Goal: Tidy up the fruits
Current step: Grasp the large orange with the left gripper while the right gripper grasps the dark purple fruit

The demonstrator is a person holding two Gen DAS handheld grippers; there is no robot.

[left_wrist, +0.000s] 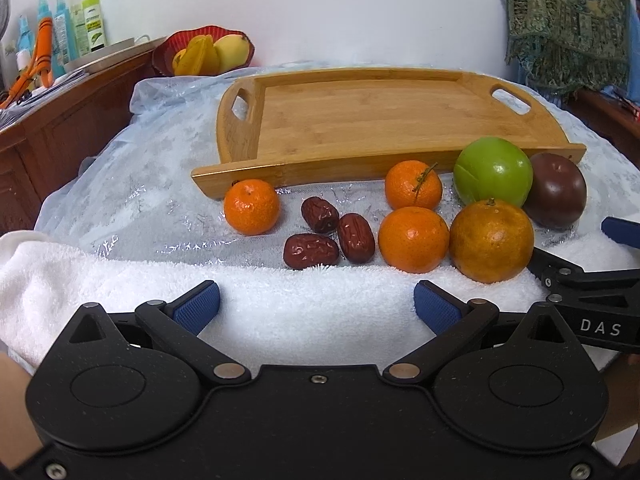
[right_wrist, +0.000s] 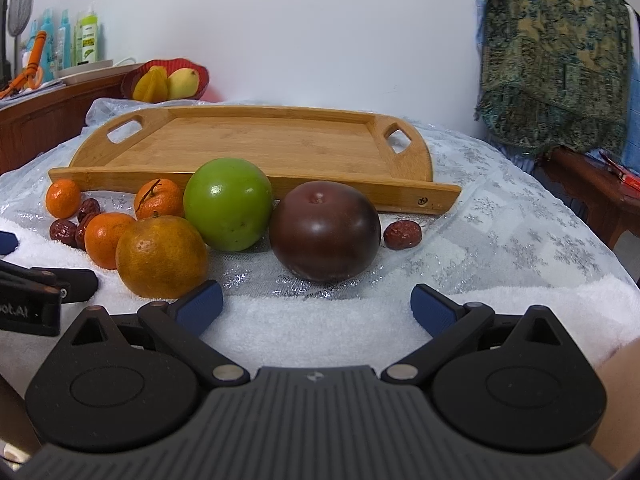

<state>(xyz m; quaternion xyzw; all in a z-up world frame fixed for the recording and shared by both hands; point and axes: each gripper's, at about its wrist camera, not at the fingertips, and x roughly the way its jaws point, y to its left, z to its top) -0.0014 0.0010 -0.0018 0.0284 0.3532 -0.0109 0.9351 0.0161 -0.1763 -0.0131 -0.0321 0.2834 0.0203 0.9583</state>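
An empty wooden tray (left_wrist: pixel 360 120) (right_wrist: pixel 260 148) lies on the table behind a row of fruit. In front of it sit several oranges, the largest (left_wrist: pixel 491 240) (right_wrist: pixel 161 257) nearest, a green apple (left_wrist: pixel 494 171) (right_wrist: pixel 228 204), a dark purple fruit (left_wrist: pixel 556 191) (right_wrist: pixel 325 236) and several red dates (left_wrist: pixel 338 232), one of them (right_wrist: pixel 402 234) apart at the right. My left gripper (left_wrist: pixel 317 308) is open and empty over the white towel, short of the dates. My right gripper (right_wrist: pixel 316 307) is open and empty, just short of the purple fruit.
A white towel (left_wrist: pixel 280 300) covers the near table edge over a lacy cloth. A red bowl of yellow fruit (left_wrist: pixel 204 54) stands at the back left beside a wooden cabinet with bottles (left_wrist: pixel 76 24). A patterned cloth (right_wrist: pixel 556 56) hangs at the right.
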